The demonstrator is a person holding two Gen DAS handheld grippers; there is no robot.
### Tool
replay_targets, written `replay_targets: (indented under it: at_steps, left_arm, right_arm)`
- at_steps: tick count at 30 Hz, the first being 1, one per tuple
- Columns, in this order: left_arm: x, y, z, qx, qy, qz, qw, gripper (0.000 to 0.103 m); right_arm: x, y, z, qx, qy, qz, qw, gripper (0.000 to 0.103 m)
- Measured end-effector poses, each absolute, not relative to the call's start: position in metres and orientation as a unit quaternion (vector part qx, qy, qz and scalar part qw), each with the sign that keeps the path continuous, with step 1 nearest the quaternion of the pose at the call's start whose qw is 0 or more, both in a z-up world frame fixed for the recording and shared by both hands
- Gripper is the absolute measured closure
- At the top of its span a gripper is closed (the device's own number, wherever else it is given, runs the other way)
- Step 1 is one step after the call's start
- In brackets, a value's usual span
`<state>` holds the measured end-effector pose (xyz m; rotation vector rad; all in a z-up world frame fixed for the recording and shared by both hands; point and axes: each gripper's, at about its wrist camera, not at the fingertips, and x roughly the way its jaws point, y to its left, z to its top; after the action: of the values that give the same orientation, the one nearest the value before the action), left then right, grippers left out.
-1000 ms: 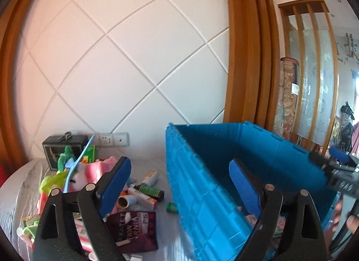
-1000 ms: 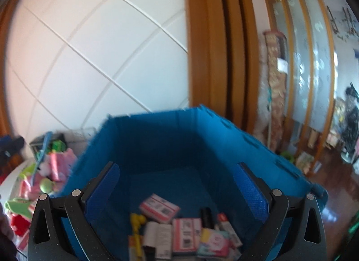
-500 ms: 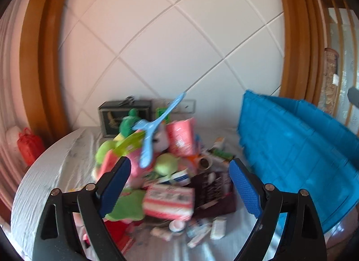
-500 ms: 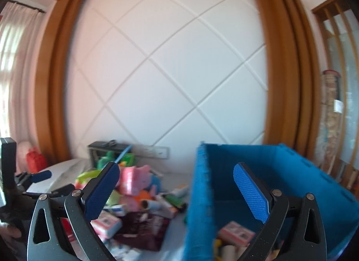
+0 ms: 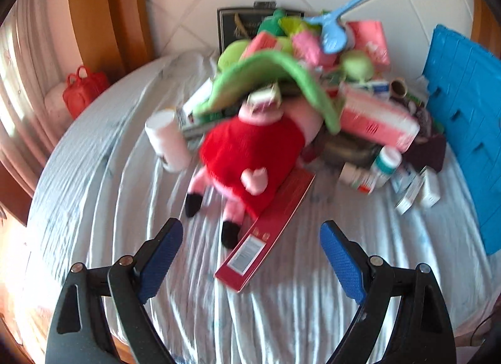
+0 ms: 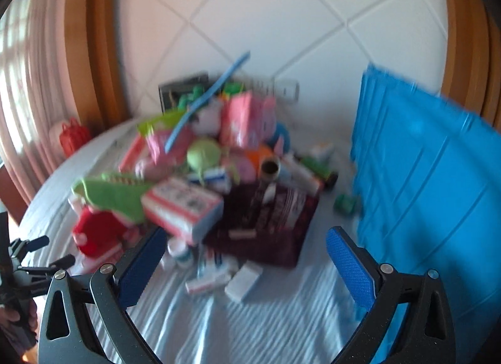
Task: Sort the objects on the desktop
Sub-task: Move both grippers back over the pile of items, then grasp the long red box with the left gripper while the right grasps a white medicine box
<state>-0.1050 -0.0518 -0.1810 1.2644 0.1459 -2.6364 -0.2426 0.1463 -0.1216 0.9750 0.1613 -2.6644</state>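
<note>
A pile of mixed objects lies on a round table with a white cloth. In the left wrist view my left gripper is open and empty, just in front of a pink plush toy in a red dress and a long red box. A white bottle, a green cloth and a pink-and-white pack sit in the pile. My right gripper is open and empty, in front of small white boxes and a dark maroon pouch. The blue crate stands at the right.
A red bag sits beyond the table's far left edge. A dark framed box stands against the tiled wall behind the pile. Small medicine boxes and bottles lie beside the crate. The left gripper shows at the lower left of the right wrist view.
Both grippers have swung left, away from the blue crate, and tilted down toward the pile. The crate's inside is no longer in view. Both stay open and empty.
</note>
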Motion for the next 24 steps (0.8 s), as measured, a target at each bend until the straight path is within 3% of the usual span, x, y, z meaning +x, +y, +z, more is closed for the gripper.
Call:
replay_targets:
  at_steps: [7, 10, 12, 15, 17, 24]
  left_arm:
    - [-0.121, -0.055, -0.210, 0.460, 0.041, -0.882, 0.096, 0.013]
    - [-0.134, -0.054, -0.222, 0.486, 0.044, -0.868, 0.086, 0.029]
    - [-0.142, -0.053, -0.232, 0.518, 0.055, -0.850, 0.078, 0.054]
    - [-0.143, -0.045, -0.235, 0.529, 0.058, -0.845, 0.061, 0.068]
    - [-0.146, -0.035, -0.235, 0.538, 0.070, -0.839, 0.034, 0.073]
    - [-0.173, -0.001, -0.231, 0.535, 0.044, -0.844, 0.003, 0.074]
  right_arm:
    - [-0.249, 0.142, -0.185, 0.435, 0.060, -0.888, 0.137, 0.000]
    - [-0.251, 0.144, -0.197, 0.454, 0.058, -0.878, 0.140, 0.000]
    - [-0.251, 0.147, -0.202, 0.460, 0.058, -0.876, 0.133, 0.000]
    - [-0.253, 0.153, -0.211, 0.473, 0.053, -0.870, 0.127, 0.000]
    - [-0.256, 0.157, -0.219, 0.483, 0.047, -0.866, 0.124, 0.000]
    - [-0.272, 0.158, -0.243, 0.513, 0.042, -0.849, 0.123, 0.000]
